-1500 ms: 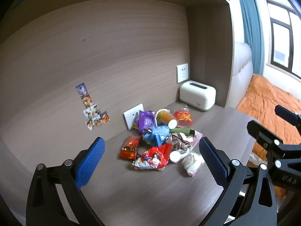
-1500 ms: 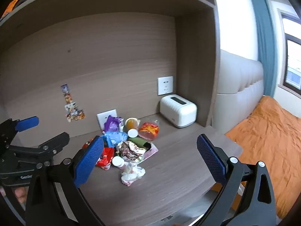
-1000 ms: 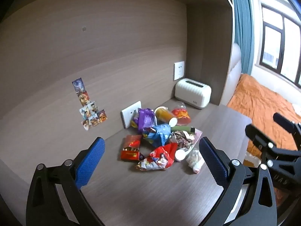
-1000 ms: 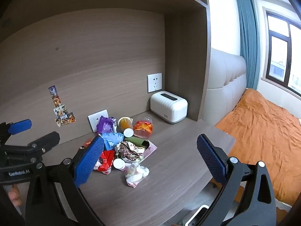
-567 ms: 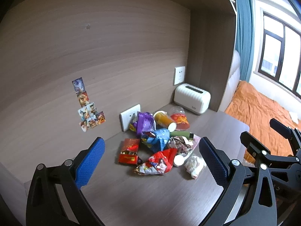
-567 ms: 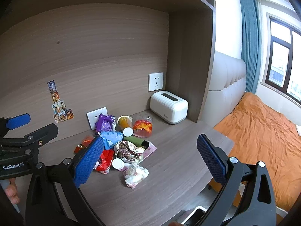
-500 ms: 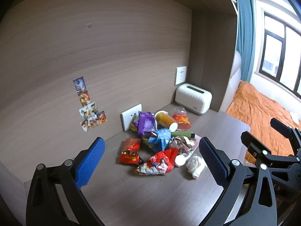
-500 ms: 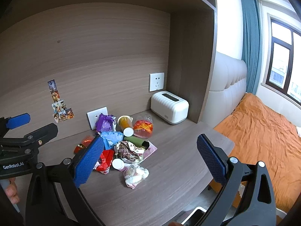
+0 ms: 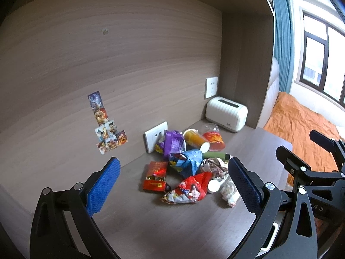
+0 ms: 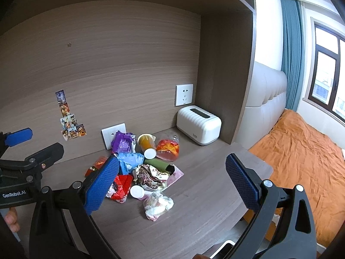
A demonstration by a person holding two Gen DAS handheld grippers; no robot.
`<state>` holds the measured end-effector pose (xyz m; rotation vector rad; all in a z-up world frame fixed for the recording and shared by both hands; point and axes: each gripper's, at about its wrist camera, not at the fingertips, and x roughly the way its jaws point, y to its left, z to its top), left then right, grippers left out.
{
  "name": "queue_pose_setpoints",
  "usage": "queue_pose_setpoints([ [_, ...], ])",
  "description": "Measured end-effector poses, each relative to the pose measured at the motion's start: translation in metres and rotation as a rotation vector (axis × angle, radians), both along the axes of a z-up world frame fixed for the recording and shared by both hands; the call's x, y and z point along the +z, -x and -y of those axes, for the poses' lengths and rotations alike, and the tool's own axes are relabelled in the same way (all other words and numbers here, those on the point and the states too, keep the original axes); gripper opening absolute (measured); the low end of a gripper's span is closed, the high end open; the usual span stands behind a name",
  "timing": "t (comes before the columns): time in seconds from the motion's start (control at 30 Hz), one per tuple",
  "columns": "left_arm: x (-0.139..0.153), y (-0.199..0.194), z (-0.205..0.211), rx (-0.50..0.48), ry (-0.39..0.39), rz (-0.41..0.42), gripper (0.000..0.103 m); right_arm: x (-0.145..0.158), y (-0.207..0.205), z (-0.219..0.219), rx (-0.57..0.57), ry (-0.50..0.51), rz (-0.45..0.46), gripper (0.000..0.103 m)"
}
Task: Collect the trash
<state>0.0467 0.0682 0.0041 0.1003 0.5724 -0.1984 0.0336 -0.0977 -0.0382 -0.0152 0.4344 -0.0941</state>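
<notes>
A pile of trash lies on the wooden desk (image 9: pixel 151 226) near the back wall. It holds a red snack bag (image 9: pixel 187 188), a red box (image 9: pixel 155 174), a blue wrapper (image 9: pixel 189 161), a purple bag (image 9: pixel 172 142), an orange cup (image 9: pixel 195 141), a green tube (image 10: pixel 159 164) and a crumpled white wrapper (image 10: pixel 158 204). My left gripper (image 9: pixel 172 183) is open and empty, held above the desk short of the pile. My right gripper (image 10: pixel 170 181) is open and empty, also short of the pile.
A white toaster (image 10: pixel 198 124) stands at the back right corner under a wall socket (image 10: pixel 184 94). Another socket plate (image 9: pixel 155 136) sits behind the pile. Stickers (image 9: pixel 105 123) are on the back wall. An orange bed (image 10: pixel 301 151) lies right of the desk edge.
Both grippers have drifted slightly, so the pile sits a little differently in view. Both stay open and empty; the trash has not moved.
</notes>
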Motion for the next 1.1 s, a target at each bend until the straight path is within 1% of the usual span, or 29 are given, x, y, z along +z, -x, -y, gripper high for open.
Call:
queue_pose_setpoints([
  [0.23, 0.0006, -0.0025, 0.0007, -0.002, -0.002, 0.006, 0.098, 0.001, -0.0038, -0.0012, 0.005, 0.002, -0.001, 0.099],
  [0.47, -0.0021, -0.0052, -0.0003, -0.007, 0.009, -0.009, 0.098, -0.0002, -0.0044, -0.0032, 0.011, 0.006, -0.005, 0.099],
  [1.1, -0.0056, -0.0051, 0.0, -0.007, 0.01, -0.011, 0.098, -0.004, -0.0049, -0.0034, 0.013, -0.001, -0.011, 0.099],
])
